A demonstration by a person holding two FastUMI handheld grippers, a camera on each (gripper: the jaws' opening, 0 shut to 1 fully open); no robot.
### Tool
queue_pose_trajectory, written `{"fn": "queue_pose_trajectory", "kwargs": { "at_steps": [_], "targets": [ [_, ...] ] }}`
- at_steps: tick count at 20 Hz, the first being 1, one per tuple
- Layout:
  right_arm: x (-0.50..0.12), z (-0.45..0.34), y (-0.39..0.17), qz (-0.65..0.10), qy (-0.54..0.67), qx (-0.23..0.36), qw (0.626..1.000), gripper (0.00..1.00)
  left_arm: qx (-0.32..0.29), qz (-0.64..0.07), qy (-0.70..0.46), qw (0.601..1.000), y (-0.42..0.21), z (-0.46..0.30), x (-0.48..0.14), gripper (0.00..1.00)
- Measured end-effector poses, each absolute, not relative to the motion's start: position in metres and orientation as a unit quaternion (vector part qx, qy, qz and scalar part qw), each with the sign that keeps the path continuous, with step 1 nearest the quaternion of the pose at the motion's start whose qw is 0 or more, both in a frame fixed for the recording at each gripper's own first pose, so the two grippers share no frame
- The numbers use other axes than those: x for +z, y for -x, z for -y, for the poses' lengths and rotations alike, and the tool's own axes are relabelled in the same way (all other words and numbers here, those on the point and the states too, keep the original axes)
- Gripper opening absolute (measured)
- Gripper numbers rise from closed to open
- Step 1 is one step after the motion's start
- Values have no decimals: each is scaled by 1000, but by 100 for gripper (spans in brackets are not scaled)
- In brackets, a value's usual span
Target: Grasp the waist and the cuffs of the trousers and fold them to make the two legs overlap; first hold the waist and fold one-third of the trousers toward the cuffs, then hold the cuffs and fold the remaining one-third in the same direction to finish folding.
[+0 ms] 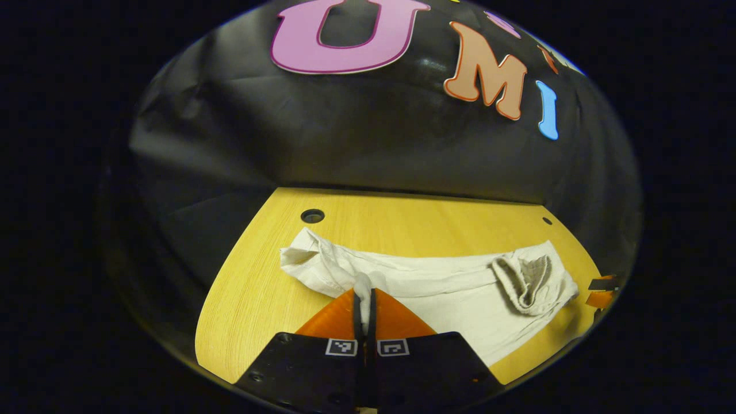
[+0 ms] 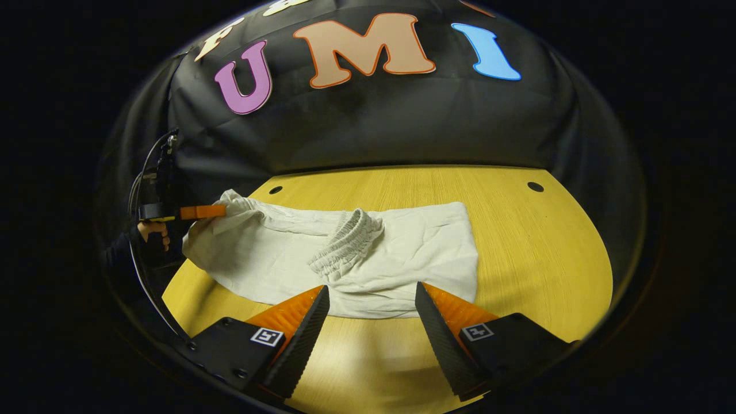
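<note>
Trousers: I see the pale trousers (image 2: 368, 259) lying across the wooden table (image 2: 546, 253), already partly folded.
Waist: the gathered elastic waistband (image 2: 348, 238) lies on top of the legs, near the middle of the cloth.
Cuffs: the cuff end (image 1: 307, 259) lies toward the table's left edge in the left gripper view.
Left gripper: my left gripper (image 1: 364, 296) has its fingers closed together, pinching a bunch of fabric at the cuff end.
Right gripper: my right gripper (image 2: 371, 299) stands wide apart, empty, just short of the near edge of the trousers.
Hand: in the right gripper view, a hand (image 2: 154, 230) holds the left gripper's handle at the far left.
</note>
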State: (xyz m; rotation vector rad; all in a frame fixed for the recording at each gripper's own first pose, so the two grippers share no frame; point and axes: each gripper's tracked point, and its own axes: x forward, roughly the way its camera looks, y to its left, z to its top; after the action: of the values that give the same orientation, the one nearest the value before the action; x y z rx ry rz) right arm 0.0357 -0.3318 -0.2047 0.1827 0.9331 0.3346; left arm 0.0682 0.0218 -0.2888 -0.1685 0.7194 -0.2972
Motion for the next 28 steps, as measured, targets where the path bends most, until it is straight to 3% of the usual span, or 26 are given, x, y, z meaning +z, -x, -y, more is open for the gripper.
{"fn": "queue_pose_trajectory", "kwargs": {
  "at_steps": [15,28],
  "targets": [
    [-196,436,-29,-434,-127,126,883,96,-238,-291,85,923,-83,147,-186,0],
    [-201,524,-15,-438,-120,106,885,96,-315,-270,88,906,-66,319,-156,0]
  ]
}}
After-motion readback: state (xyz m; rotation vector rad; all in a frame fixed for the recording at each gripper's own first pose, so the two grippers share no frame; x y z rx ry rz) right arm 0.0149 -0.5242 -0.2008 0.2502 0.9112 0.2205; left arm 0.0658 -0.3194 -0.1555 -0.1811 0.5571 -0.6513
